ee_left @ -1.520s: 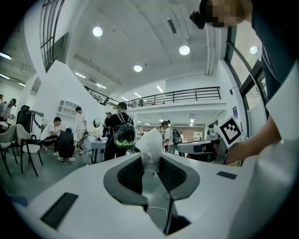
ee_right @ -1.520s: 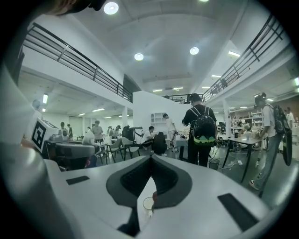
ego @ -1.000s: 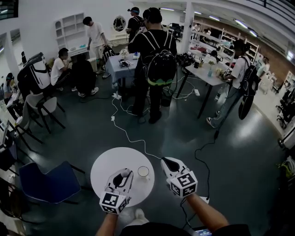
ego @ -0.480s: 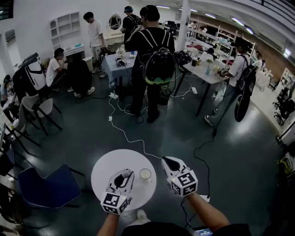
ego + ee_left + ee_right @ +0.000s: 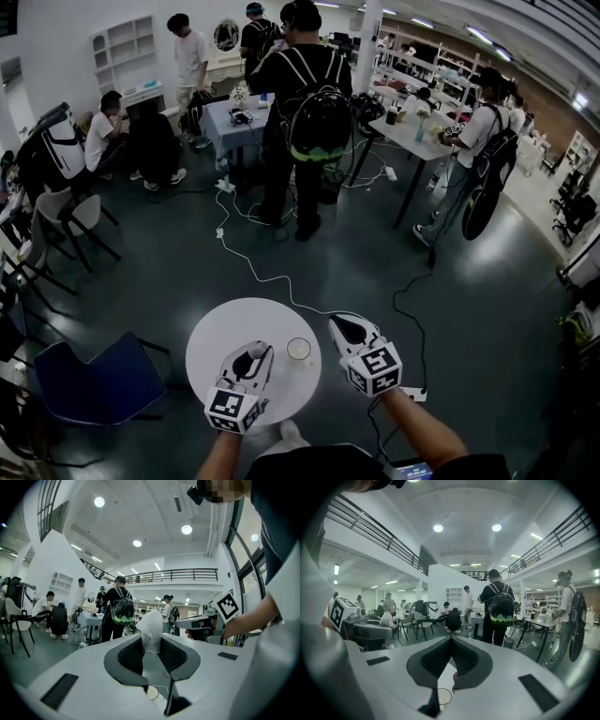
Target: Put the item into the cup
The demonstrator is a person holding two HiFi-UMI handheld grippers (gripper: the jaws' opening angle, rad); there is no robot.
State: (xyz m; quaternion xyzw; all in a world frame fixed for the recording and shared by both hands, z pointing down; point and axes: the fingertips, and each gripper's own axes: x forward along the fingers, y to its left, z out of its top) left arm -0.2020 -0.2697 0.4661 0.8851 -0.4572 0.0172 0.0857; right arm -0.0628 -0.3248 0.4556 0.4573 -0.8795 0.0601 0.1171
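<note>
- Hardly anything has shifted over the last second. The left gripper point(image 5: 251, 355) hangs where it was over the round white bench point(image 5: 217, 330), its fingers still clenched on the crumpled white, half-see-through wad point(image 5: 151, 624) (paper or plastic film, I cannot tell which).
- The wad sticks up out of the fingertips, held in the air. It is not yet in the small round clear cup point(image 5: 298, 349).
- That cup stands upright on the bench, just to the right of the left gripper's tips and near the bench's right edge.
- The right gripper point(image 5: 350, 329) hovers just off that edge, near the cup, with its fingers pressed together and nothing between them.
- Only the head view itself has drifted a little, so I take this as a pause. The pick-up looks done, and what remains is to carry the wad sideways over the cup's mouth and let it go.
</note>
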